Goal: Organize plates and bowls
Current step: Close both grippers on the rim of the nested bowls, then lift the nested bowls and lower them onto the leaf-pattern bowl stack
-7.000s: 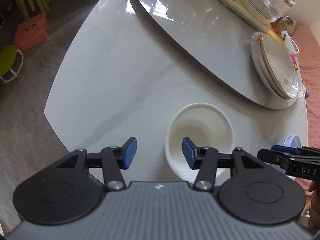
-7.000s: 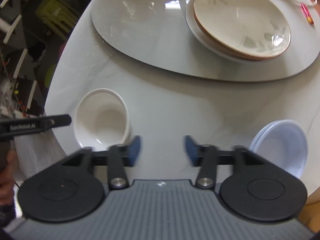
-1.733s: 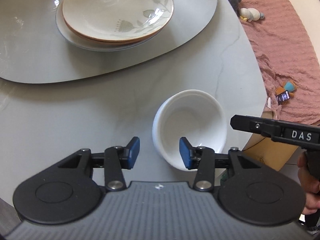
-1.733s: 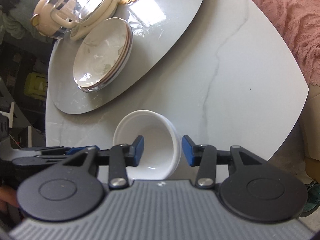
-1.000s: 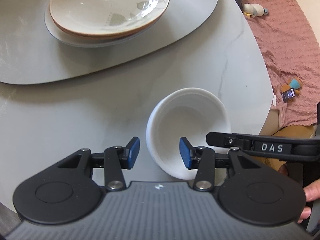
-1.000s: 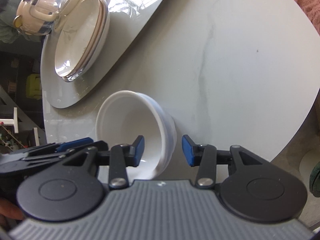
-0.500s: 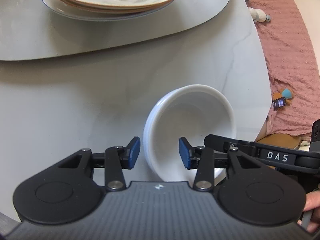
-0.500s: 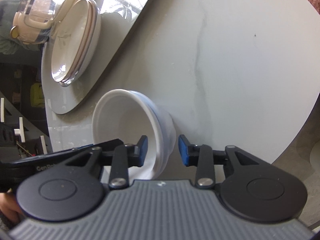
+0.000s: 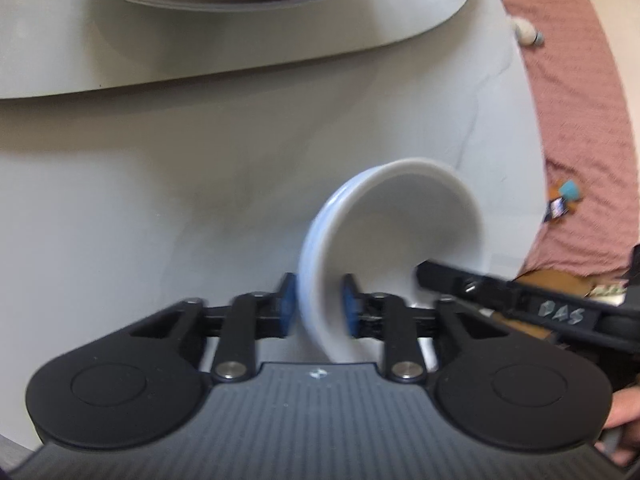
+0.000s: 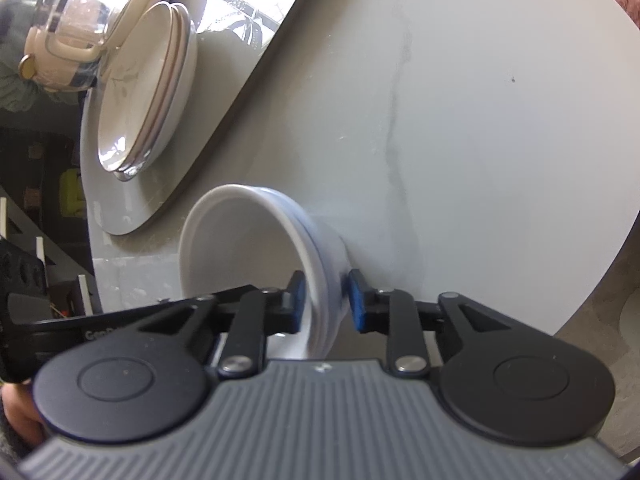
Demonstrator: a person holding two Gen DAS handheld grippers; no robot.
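Both tools are on the bowl at once. The left tool (image 9: pixel 317 307) has just been closing and its blue pads now pinch the near rim of the white bowl (image 9: pixel 404 232), one pad outside the wall, one inside. The right tool (image 10: pixel 325 300) has been closing too and is clamped on the opposite side of the same rim, one pad within the bowl, the other against the outer wall. From the left wrist view the right tool's black body comes in from the right, its tip inside the bowl; from the right wrist view the left tool's black arm reaches in from the left. The bowl looks tipped, its mouth turned toward the cameras, and whether its base is touching the pale marble counter (image 10: pixel 500 128) I cannot tell. It sits near the counter's edge. A hand (image 10: pixel 22 412) shows at the lower left of the right wrist view. Further out lies a grey oval turntable (image 9: pixel 248 40), carrying a stack of plates (image 10: pixel 148 88), the upper ones brown-rimmed. Beyond the plates stands a cream and glass kettle (image 10: pixel 76 20). Off the counter's far side, a pink rug (image 9: pixel 576 92) covers the floor.
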